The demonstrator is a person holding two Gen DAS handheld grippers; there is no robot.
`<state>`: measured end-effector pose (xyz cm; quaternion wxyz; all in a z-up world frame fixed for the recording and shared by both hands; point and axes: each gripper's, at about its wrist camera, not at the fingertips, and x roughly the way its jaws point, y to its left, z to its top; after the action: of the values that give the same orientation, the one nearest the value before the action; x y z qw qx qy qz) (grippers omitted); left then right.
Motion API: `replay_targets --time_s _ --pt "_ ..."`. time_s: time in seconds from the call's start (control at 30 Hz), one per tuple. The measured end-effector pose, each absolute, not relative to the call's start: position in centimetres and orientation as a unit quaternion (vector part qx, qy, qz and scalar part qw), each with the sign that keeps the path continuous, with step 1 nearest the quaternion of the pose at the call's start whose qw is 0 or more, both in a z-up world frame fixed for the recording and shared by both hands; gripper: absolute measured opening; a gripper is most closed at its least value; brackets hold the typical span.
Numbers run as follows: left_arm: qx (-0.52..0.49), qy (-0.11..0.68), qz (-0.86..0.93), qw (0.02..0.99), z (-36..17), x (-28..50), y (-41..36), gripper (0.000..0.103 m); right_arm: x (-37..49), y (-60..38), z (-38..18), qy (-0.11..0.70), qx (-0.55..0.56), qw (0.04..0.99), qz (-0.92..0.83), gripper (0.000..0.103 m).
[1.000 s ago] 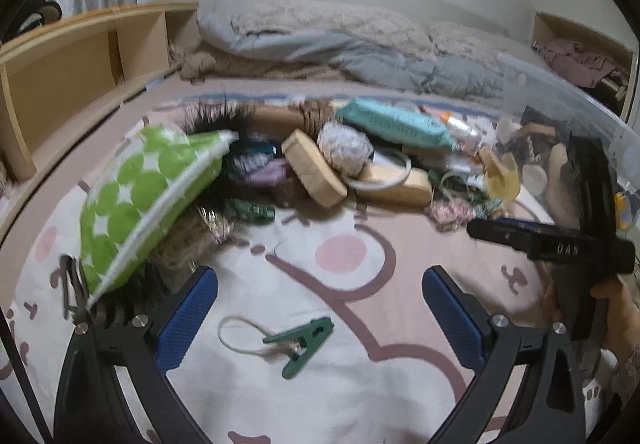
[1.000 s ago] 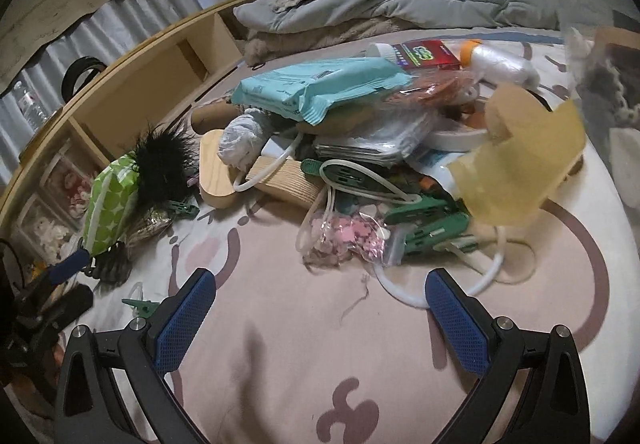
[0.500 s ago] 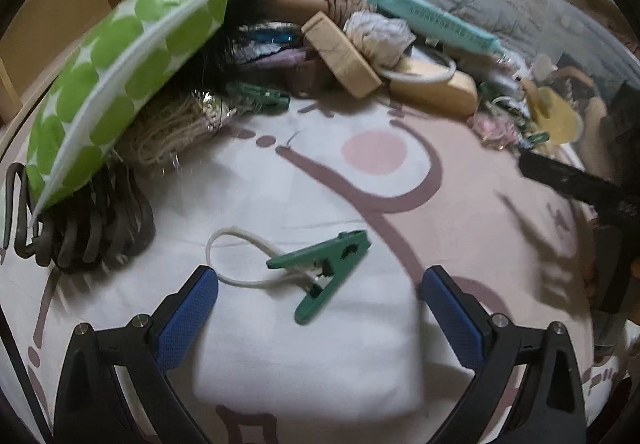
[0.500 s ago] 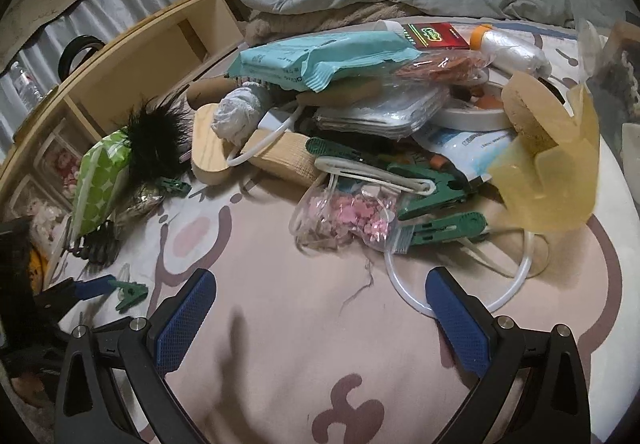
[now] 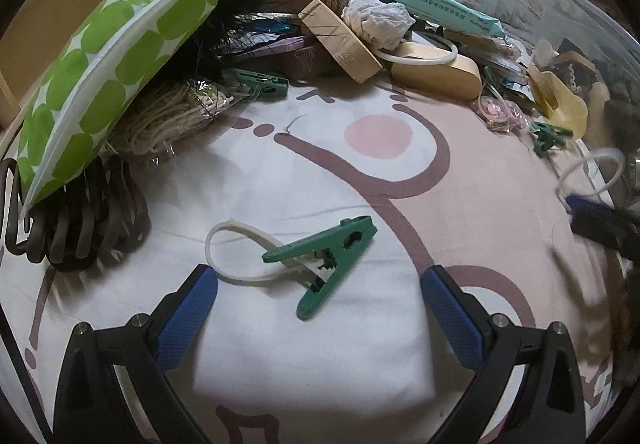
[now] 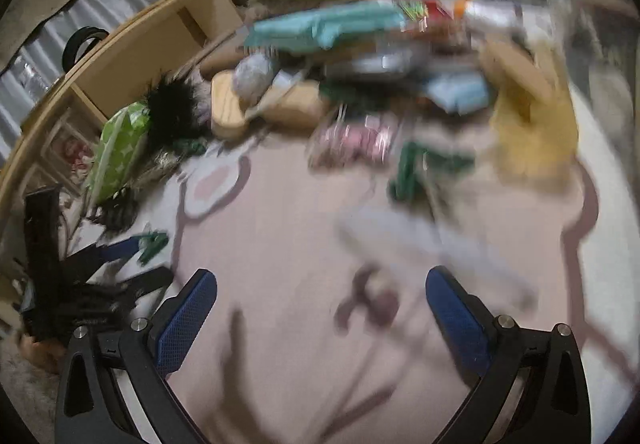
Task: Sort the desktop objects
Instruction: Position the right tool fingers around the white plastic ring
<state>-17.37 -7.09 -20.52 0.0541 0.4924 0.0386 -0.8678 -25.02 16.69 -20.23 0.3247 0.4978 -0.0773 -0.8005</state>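
- Lying at the upper left of the left wrist view, a green-dotted pouch [image 5: 108,56] leaned over a bundle of dark hangers [image 5: 80,220] and a tuft of black feathers [image 5: 240,0].
- Low in the middle of that frame, the left claw [image 5: 320,308] was released, its blue pads [image 5: 188,320] spread wide, empty, just short of a green clothespin [image 5: 328,256] with a white loop [image 5: 236,248] lying on the patterned bedsheet [image 5: 400,188].
- Across the upper middle sat the pile: a wooden block [image 5: 340,40], a crumpled white wad [image 5: 376,22], a teal packet [image 5: 432,2].
- At the right edge, a yellow scoop [image 5: 560,104] lay beside another green clip [image 5: 550,136].
- In the blurred right wrist view, the right claw [image 6: 320,308] was released too, holding nothing above the sheet, with the pile across the upper frame.
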Motion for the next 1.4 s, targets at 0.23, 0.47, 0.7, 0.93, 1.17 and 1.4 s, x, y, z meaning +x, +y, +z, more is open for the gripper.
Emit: replay_targets --time_s 0.23,0.47,0.7,0.93,1.17,1.4 --pt "0.481 0.057 -0.874 0.043 -20.2 -16.8 -7.5 0.103 -22.1 17.8 -20.0 -0.088 0.493 0.326 -0.802 0.103" --pt "0.463 0.127 -0.877 0.023 -19.5 -16.6 -9.2 0.103 -20.5 20.5 -18.5 -0.168 0.49 0.336 -0.787 0.103" --pt "0.473 0.09 -0.876 0.035 -19.8 -16.9 -8.0 0.103 -18.6 22.6 -15.5 -0.138 0.434 0.272 -0.847 0.103" --pt "0.466 0.106 -0.878 0.031 -19.8 -17.2 -8.3 0.1 -19.2 20.7 -15.4 -0.106 0.414 0.296 -0.854 0.103" --pt "0.457 0.126 -0.881 0.011 -19.3 -17.1 -8.8 0.086 -22.0 17.6 -19.2 -0.1 0.481 0.317 -0.811 0.103" --pt "0.469 0.163 -0.863 -0.097 -18.9 -16.1 -7.0 0.086 -18.9 17.0 -19.1 -0.08 0.503 0.336 -0.792 0.103"
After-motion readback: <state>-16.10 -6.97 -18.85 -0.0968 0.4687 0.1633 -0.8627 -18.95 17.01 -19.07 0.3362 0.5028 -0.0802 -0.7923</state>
